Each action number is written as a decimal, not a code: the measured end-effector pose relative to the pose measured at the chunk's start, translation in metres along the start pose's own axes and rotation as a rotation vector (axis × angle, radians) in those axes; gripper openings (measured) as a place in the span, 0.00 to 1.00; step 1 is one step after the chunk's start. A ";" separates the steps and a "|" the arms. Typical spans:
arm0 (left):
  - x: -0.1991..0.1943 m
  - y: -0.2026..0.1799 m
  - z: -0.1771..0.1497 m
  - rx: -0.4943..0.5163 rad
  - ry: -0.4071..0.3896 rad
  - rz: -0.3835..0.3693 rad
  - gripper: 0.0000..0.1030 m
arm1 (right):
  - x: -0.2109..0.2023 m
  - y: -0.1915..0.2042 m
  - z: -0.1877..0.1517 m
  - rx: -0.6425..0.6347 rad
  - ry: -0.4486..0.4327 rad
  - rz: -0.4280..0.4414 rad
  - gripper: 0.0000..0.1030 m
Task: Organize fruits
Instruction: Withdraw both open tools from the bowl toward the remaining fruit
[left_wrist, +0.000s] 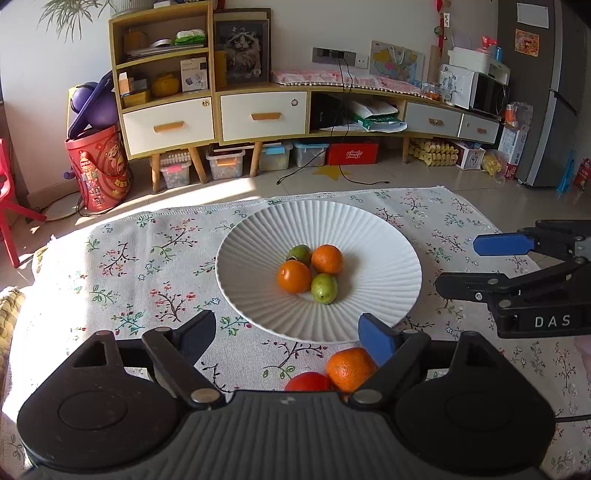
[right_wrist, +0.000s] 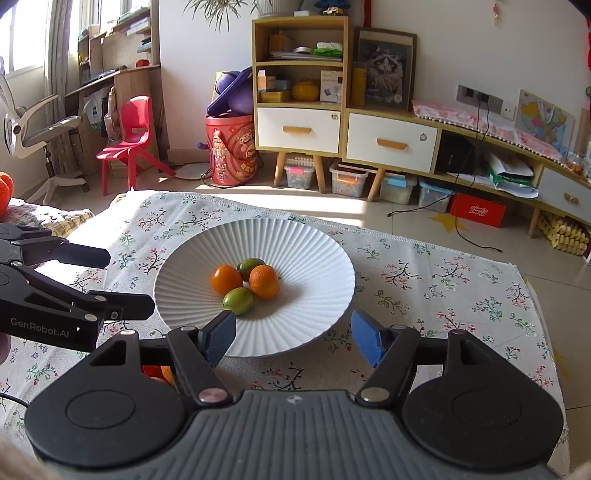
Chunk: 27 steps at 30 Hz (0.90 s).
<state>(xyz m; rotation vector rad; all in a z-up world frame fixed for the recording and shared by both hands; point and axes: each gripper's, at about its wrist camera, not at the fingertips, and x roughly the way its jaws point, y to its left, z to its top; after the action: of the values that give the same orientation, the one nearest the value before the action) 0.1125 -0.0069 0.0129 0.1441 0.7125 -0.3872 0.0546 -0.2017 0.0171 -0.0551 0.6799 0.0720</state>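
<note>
A white ribbed plate (left_wrist: 369, 229) (right_wrist: 314, 251) sits mid-cloth and holds two orange fruits (left_wrist: 294, 276) (right_wrist: 226, 278) and two green fruits (left_wrist: 324, 288) (right_wrist: 239, 301) in a cluster. A tangerine (left_wrist: 349, 369) and a red fruit (left_wrist: 308, 382) lie on the cloth just in front of the plate, close under my left gripper (left_wrist: 288, 328). That gripper stands open and empty over the plate's near rim. My right gripper (right_wrist: 292, 326) is also open and empty, over the near rim from the right side. Each gripper shows in the other's view: right gripper (left_wrist: 461, 264), left gripper (right_wrist: 127, 282).
A floral cloth (left_wrist: 147, 266) covers the table; its far edge drops to the tiled floor. Beyond stand a wooden cabinet (left_wrist: 258, 114), a red bucket (left_wrist: 98, 166) and a red chair (right_wrist: 129, 136). A fuzzy orange object (right_wrist: 5, 192) sits at the left edge.
</note>
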 end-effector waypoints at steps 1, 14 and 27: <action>-0.003 0.001 -0.004 -0.003 0.001 0.000 0.73 | -0.002 0.001 -0.002 0.002 -0.001 0.001 0.65; -0.022 0.012 -0.037 -0.047 0.023 0.006 0.86 | -0.011 0.013 -0.021 0.014 -0.008 0.029 0.74; -0.032 0.012 -0.065 -0.052 0.043 -0.008 0.89 | -0.014 0.035 -0.048 -0.038 0.001 0.023 0.92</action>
<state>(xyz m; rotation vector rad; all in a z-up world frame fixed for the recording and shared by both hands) 0.0556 0.0302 -0.0145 0.1005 0.7647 -0.3732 0.0106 -0.1710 -0.0119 -0.0841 0.6798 0.1066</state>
